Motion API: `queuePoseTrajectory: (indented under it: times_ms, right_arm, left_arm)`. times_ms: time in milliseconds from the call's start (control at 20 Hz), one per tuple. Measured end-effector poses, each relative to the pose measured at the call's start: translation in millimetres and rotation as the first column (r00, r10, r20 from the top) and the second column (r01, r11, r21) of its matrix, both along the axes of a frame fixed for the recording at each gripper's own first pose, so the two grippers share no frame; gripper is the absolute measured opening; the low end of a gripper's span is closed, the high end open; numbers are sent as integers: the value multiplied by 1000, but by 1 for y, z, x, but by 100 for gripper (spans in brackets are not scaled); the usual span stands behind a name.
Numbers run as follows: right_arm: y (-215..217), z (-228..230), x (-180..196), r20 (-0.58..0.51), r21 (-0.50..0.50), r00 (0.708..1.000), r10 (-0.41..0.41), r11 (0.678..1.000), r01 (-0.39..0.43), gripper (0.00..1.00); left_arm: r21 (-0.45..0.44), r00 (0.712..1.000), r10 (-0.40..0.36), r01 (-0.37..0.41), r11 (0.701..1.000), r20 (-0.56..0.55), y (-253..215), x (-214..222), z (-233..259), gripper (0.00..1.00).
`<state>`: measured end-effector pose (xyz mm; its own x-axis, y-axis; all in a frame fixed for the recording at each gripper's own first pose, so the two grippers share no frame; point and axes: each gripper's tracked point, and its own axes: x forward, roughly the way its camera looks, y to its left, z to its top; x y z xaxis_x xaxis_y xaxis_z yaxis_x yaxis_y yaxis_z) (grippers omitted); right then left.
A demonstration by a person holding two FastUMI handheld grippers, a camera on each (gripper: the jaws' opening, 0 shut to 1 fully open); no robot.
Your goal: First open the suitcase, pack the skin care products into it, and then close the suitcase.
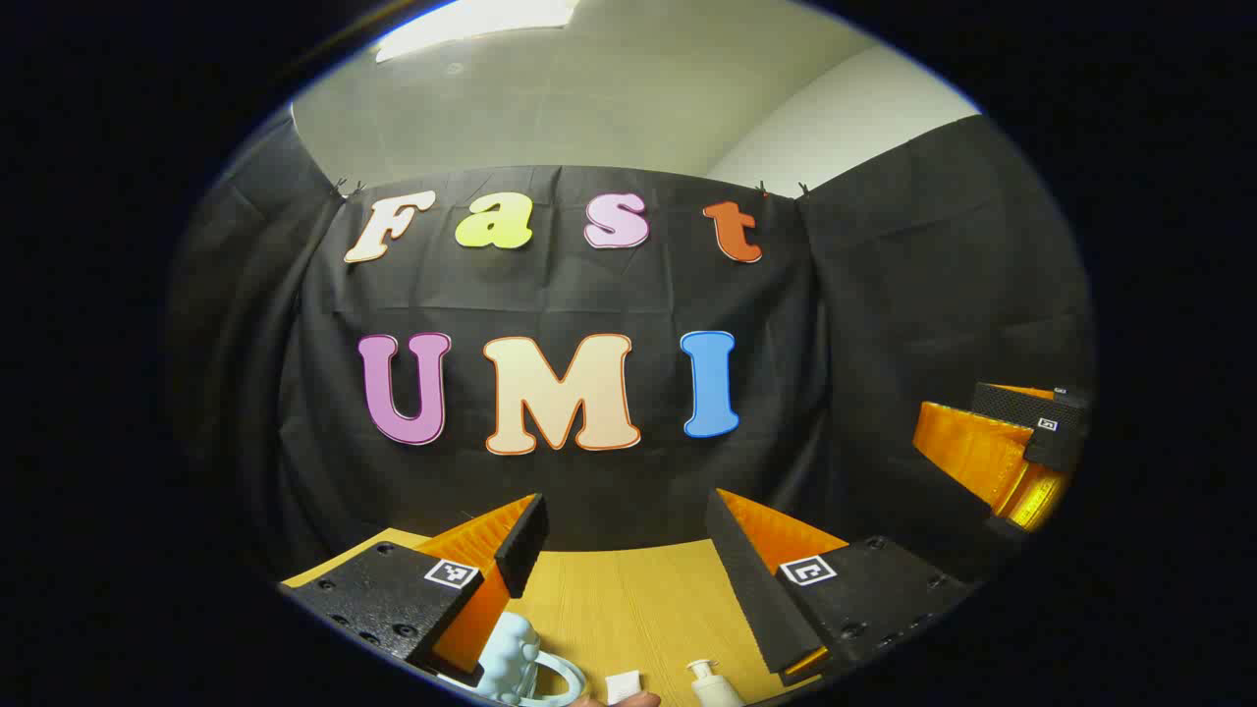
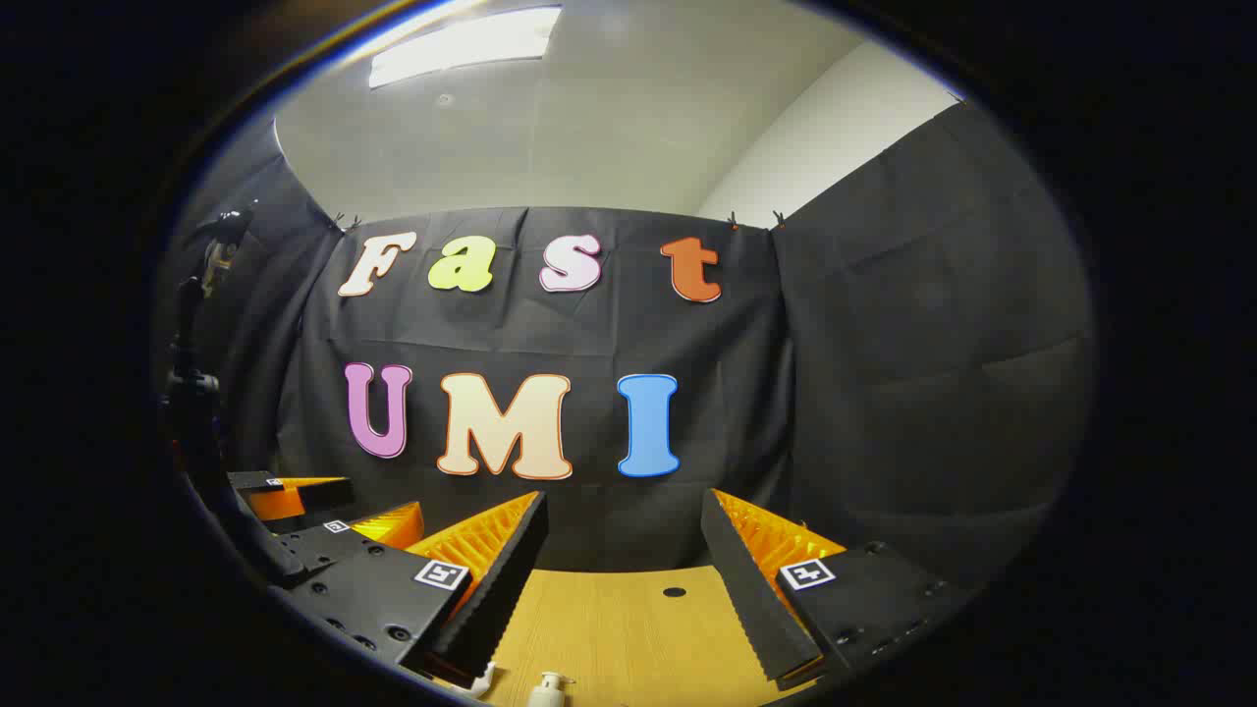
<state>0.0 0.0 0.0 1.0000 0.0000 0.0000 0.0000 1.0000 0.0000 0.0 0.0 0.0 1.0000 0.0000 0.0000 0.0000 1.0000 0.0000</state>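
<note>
In the left gripper view my left gripper (image 1: 624,545) stands open above the wooden table (image 1: 628,599), nothing between its fingers. Below it, at the bottom edge, stand a white pump bottle (image 1: 712,684) and a small white product (image 1: 622,685). A light-blue bumpy object (image 1: 513,666) with a ring-shaped part lies under the left finger. The right gripper (image 1: 1026,442) hangs far off to the right, its jaws hard to judge from there. In the right gripper view my right gripper (image 2: 619,550) is open and empty, with the pump bottle (image 2: 548,691) low beneath it. The left gripper (image 2: 329,520) shows at the left.
The black cloth wall closes off the back and both sides of the table. A small dark hole (image 2: 674,592) sits in the tabletop near the back. A dark stand (image 2: 191,393) rises at the left edge of the right gripper view.
</note>
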Motion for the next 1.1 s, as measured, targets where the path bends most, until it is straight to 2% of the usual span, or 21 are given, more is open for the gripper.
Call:
queuePoseTrajectory:
  times_ms: [300, 650, 900, 1100]
  right_arm:
    - [5, -4, -1, -1, 7, 1000, 27, 1000, -27, 99]
    - [8, -24, 6, -28, 36, 995, 94, 995, -93, 99]
    - [16, -55, 21, -79, 96, 976, 205, 976, -197, 99]
    - [10, -74, 35, -124, 100, 971, 204, 976, -192, 99]
  left_arm:
    - [14, 1000, 15, -15, 1000, 1, 3, -4, -2, 95]
    - [65, 992, 106, -102, 993, -68, 18, -18, -37, 95]
    - [106, 963, 201, -184, 977, -181, 30, -37, -87, 95]
    - [96, 921, 187, -164, 982, -340, 30, -46, -152, 94]
